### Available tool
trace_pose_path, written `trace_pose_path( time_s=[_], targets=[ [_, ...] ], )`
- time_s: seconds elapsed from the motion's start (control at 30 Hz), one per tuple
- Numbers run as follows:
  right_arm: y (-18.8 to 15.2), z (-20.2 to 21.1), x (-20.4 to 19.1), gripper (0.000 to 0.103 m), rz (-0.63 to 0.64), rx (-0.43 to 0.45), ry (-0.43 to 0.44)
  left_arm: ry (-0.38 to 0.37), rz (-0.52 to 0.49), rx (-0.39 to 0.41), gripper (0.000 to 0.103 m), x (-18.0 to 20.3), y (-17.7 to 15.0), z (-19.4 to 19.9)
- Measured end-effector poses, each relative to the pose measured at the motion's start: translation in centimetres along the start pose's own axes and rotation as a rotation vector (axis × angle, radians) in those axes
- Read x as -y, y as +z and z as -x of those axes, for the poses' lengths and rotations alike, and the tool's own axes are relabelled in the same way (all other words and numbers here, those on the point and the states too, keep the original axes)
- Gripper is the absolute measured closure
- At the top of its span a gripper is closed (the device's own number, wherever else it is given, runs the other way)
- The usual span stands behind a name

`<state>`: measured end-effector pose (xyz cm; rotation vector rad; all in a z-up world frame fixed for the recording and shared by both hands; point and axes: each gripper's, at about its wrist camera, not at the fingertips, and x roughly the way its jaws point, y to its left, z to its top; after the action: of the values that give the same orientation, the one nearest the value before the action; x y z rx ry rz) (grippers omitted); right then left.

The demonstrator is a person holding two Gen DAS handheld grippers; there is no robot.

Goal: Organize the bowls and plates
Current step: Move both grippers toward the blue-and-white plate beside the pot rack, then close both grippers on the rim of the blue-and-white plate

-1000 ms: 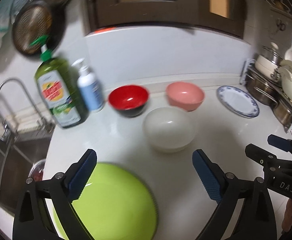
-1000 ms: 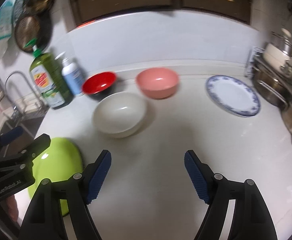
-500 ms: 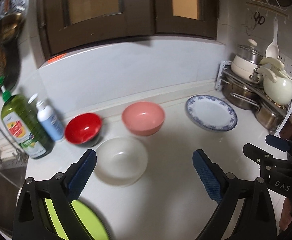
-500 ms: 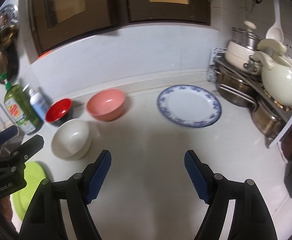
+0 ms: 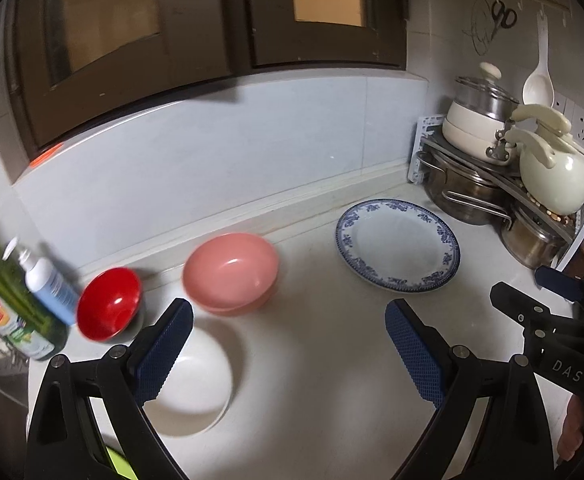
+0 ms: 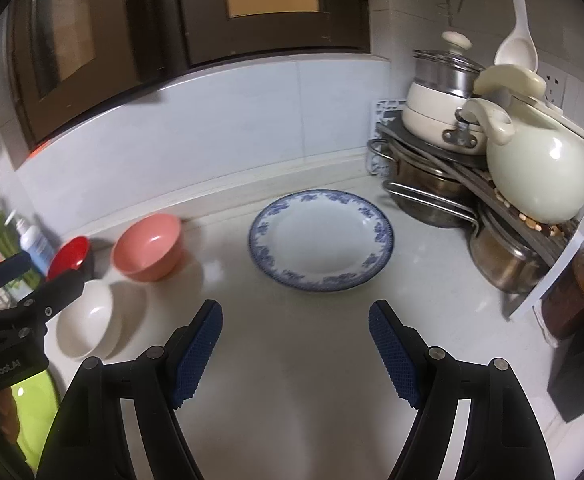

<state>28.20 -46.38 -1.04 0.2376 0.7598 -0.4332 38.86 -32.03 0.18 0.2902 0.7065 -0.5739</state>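
While both grippers [image 5: 288,344] [image 6: 295,344] gape unladen, pink bowl [image 5: 230,272], white bowl [image 5: 192,384], blue-rimmed plate [image 6: 320,240] all empty.

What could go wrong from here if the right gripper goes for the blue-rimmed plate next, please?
The blue-rimmed plate lies flat on the counter, so the open right gripper may push it along instead of catching its rim. Pushed right, it could hit the pot rack. A leftward sweep might knock the pink bowl, which sits close by.
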Motion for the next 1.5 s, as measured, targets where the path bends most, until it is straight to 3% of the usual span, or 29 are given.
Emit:
trace_pose_path(
  time_s=[0.43, 0.87, 1.3, 1.5],
  targets=[
    [2.5, -5.6, 4.8, 0.027, -0.07, -0.005, -0.032, -0.023, -0.011, -0.022, 0.005, 2.8, 3.5, -6.5],
    [5.1, -12.6, 9.0, 0.027, -0.075, -0.009, -0.077, -0.082, -0.009, -0.123, 0.006, 5.9, 5.8, -16.6],
    [6.1, -20.4, 11.9, 0.028, -0.108, -0.104, -0.111, -0.073, 0.015, -0.203, 0.015, 7.0, 5.6, -24.5],
    [5.6, -22.7, 12.3, 0.039, -0.117, -0.138, -0.105, -0.094, 0.014, -0.243, 0.027, 7.1, 5.4, -26.6]
  ],
)
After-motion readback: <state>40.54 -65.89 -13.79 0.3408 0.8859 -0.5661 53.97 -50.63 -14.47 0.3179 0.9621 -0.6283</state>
